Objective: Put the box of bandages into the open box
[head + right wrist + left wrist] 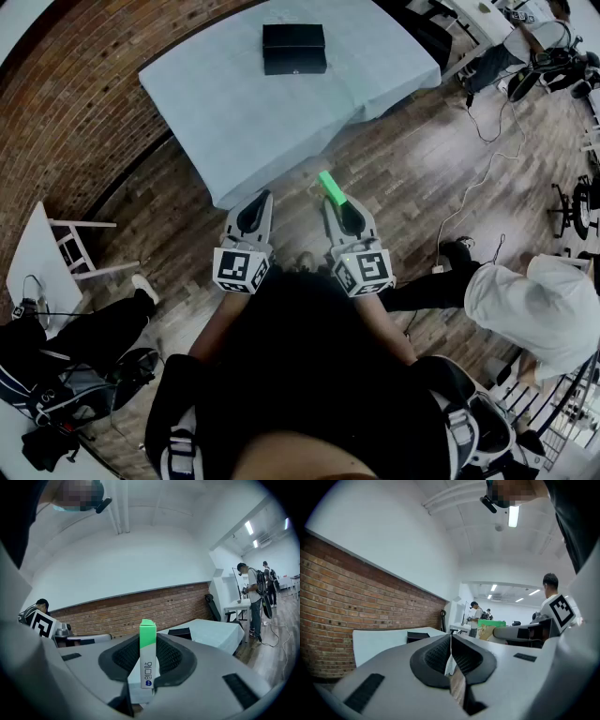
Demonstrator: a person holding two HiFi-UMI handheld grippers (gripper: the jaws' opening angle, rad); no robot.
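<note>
Green-topped, the box of bandages [147, 653] sat pinched in our right tongs [339, 204], our left tongs [451, 654] pressed together empty, and we judged it best to keep that pinch firm and level until above the black open box [293, 49], well apart on the table [225, 131].

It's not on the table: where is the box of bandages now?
In the head view, the box of bandages is clamped in the right gripper, over the wooden floor, short of the table bearing the black box.
</note>
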